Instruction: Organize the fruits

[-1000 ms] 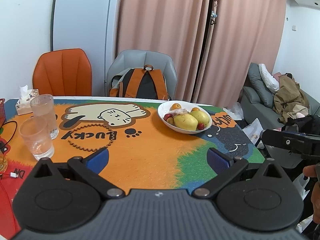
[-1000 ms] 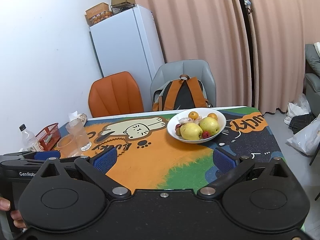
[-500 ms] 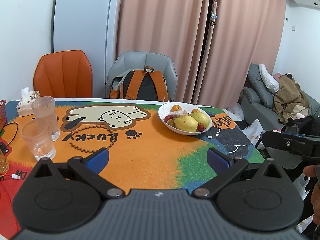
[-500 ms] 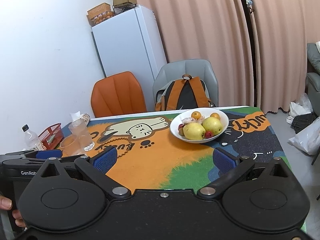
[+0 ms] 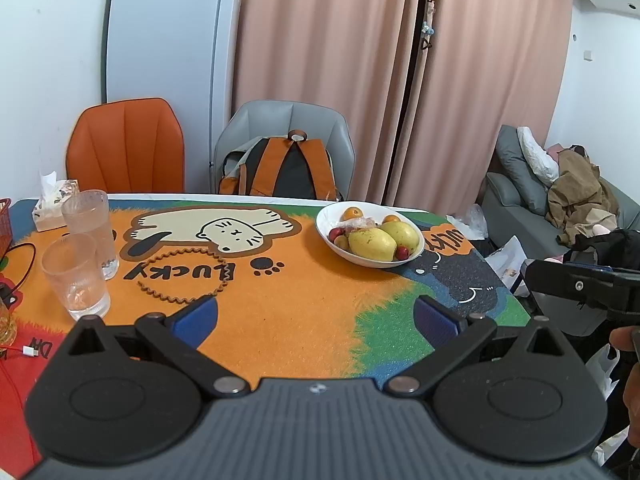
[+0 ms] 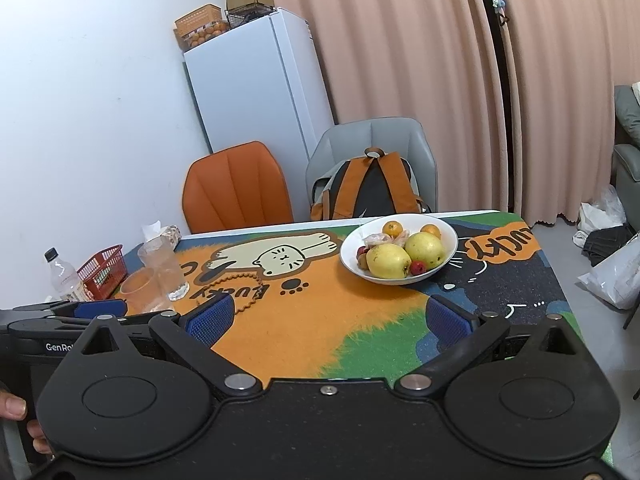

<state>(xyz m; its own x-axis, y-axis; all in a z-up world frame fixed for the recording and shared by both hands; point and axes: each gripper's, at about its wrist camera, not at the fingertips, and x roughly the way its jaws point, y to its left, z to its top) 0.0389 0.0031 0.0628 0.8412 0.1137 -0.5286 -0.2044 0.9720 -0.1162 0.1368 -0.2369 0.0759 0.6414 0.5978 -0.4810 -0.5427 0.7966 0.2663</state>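
Note:
A white bowl [image 5: 416, 236] [image 6: 450, 254] stands on the far right part of the table. It holds two yellow-green pears [image 5: 372, 244] [image 6: 388, 260], small oranges [image 5: 353, 213] [image 6: 392, 227], small red fruits [image 5: 402, 253] [image 6: 418, 267] and a crumpled wrapper [image 6: 376, 239]. My left gripper [image 5: 314, 318] is open and empty over the near table edge, well short of the bowl. My right gripper [image 6: 328, 316] is open and empty too, near the front edge. Each gripper shows at the side of the other's view.
Two clear glasses [image 5: 76, 276] [image 5: 91, 228] stand at the left, with a tissue pack [image 5: 50, 210], a red basket [image 6: 102, 270] and a bottle [image 6: 62, 274]. A brown bead ring [image 5: 184, 276] lies mid-table. An orange chair [image 5: 126, 146] and a grey chair with a backpack [image 5: 280, 168] stand behind.
Both grippers have drifted slightly, shifting the view a little. Both stay open and empty. Nothing on the table has moved.

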